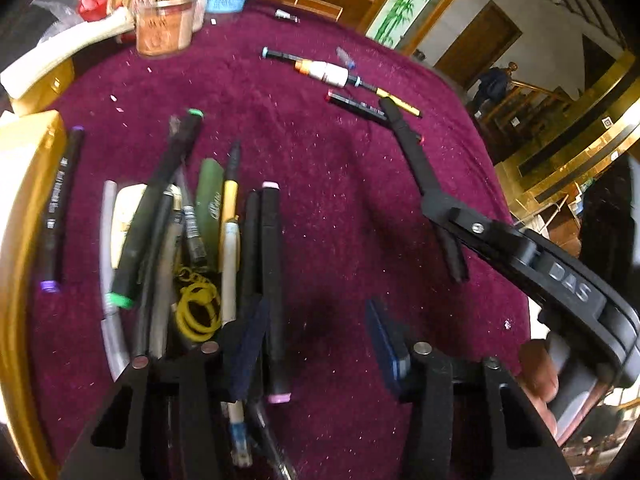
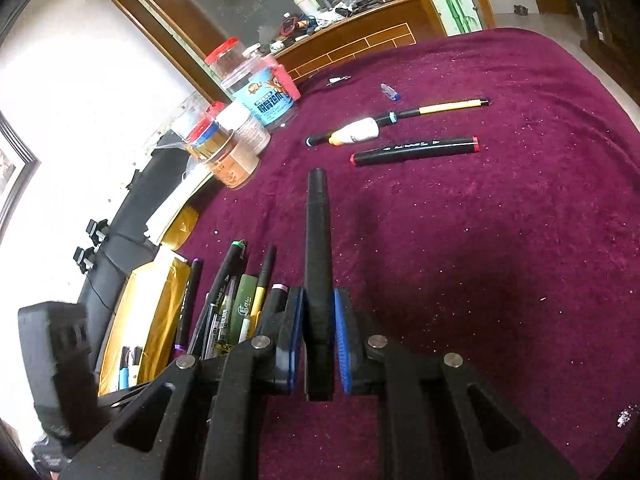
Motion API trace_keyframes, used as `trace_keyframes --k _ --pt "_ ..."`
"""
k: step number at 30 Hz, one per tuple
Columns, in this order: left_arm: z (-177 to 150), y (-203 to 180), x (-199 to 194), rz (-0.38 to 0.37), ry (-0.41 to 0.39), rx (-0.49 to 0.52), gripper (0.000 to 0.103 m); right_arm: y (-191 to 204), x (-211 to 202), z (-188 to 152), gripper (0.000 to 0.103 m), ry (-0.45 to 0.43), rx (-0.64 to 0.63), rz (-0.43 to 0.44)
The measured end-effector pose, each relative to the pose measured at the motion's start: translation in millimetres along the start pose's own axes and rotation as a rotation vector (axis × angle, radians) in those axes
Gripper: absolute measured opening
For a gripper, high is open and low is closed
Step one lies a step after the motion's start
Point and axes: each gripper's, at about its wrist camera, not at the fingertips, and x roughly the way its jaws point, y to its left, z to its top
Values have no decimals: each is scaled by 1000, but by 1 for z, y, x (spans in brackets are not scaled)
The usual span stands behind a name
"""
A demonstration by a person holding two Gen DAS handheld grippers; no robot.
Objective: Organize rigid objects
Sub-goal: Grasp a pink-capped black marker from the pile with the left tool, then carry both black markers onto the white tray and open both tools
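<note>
Right wrist view: black marker (image 2: pixel 318 264) is clamped by right gripper (image 2: pixel 319 344) | left gripper (image 1: pixel 320 344) is held half open, empty, above table (image 1: pixel 340 200).

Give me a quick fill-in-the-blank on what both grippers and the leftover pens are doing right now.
1. The right gripper is shut on a ____ marker.
2. The left gripper is ____, holding nothing.
3. The tablecloth is ____.
4. The lone marker beyond has ____ end caps.

Missing: black; open; maroon; red
</note>
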Motion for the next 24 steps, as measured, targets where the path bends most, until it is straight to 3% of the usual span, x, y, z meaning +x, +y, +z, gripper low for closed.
trace_keyframes --k 8,14,20,24 --pt "7 1 23 20 47 -19 49 0 0 0 14 3 0 2" --pt "5 0 26 106 25 -14 17 0 1 -1 14 7 8 11" --pt "-4 5 21 86 5 -10 15 2 6 -6 14 21 -2 0" --pt "-23 14 -8 -10 -22 -52 15 11 7 -10 14 19 -39 32"
